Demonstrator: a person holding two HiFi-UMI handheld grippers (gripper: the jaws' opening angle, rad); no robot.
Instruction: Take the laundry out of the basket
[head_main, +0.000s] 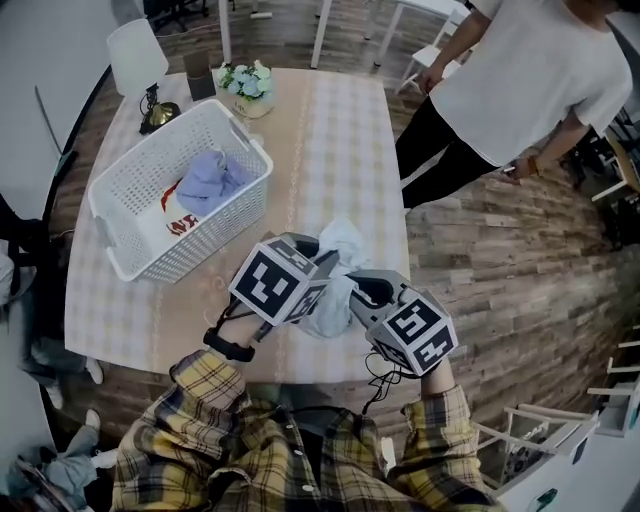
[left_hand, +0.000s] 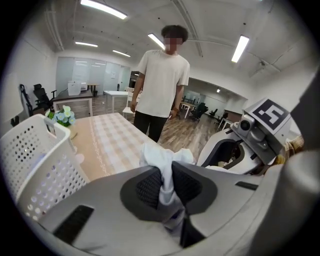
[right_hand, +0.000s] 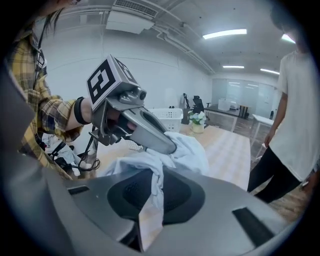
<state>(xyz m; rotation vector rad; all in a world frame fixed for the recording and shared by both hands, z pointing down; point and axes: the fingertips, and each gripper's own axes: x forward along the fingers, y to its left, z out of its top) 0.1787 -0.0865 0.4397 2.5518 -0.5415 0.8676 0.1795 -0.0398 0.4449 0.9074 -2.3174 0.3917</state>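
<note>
At the left, the white perforated plastic basket (head_main: 205, 245) stands on the beige checked table (head_main: 340, 140), and a lavender cloth (head_main: 210, 178) lies inside it. The left gripper (left_hand: 167, 186) is clamped on a bunched pale blue-white garment (head_main: 338, 245), which is out of the basket and above the near part of the table. The right gripper (right_hand: 150, 200) pinches the same piece. I'd lower both together, land it clear of the basket, and only then let go.
</note>
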